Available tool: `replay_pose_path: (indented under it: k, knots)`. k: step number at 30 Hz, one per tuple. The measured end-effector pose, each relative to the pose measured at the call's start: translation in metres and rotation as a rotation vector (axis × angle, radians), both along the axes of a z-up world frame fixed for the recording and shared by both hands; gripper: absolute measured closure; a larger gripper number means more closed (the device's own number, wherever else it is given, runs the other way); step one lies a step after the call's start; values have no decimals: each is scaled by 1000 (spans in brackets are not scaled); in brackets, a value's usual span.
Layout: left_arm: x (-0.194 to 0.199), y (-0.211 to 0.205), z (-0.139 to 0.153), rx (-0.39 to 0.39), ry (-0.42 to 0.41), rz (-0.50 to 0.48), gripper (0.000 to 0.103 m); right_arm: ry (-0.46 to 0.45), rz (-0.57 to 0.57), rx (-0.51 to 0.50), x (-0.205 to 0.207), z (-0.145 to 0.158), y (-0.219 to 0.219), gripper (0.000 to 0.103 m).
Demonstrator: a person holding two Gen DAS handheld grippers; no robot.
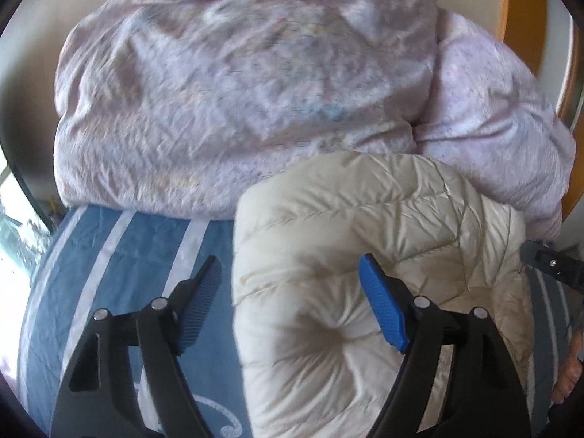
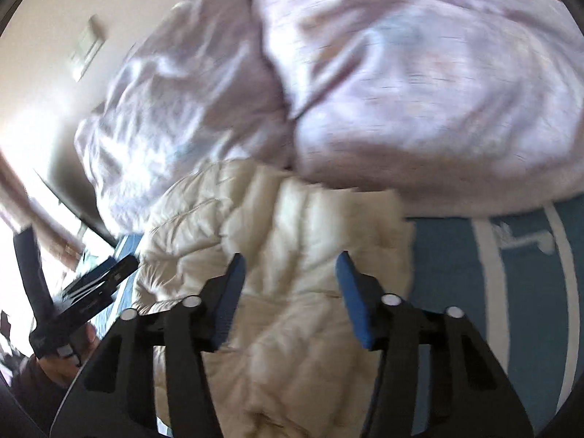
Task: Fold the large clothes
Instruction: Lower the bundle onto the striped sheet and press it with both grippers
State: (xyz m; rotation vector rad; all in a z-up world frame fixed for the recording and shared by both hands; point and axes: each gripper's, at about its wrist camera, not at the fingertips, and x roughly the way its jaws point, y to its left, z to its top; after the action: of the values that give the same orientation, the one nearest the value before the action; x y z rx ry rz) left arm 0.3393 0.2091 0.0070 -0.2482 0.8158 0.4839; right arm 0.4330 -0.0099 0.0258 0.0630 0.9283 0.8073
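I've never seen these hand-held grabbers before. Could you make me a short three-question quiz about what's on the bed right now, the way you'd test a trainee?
1. True or false: the cream puffer jacket lies on the blue striped bedsheet.
2. What lies behind the jacket, farther from the cameras? A) a pale pink duvet B) a stack of towels C) a suitcase
3. Fill in: neither the left gripper nor the right gripper is clamped on cloth; both sets of jaws stand ____.

Key:
1. True.
2. A, the pale pink duvet, bunched up behind the jacket.
3. Open; both hang above the jacket.
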Motion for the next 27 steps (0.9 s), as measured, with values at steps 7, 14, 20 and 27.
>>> replay_pose_path:
  k: [7, 14, 20, 27]
  knots:
    - [22, -21, -23, 39, 73, -58, 26, 0, -3, -142, -4, -40, 10, 68]
    - [32, -21, -41, 22, 82, -69, 24, 23, -27, -163, 7, -58, 14, 70]
    - [35, -16, -54, 0, 79, -61, 19, 22, -31, -160, 12, -62, 23, 69]
    - [38, -12, -64, -6, 77, -52, 16, -13, -25, -150, 11, -71, 26, 68]
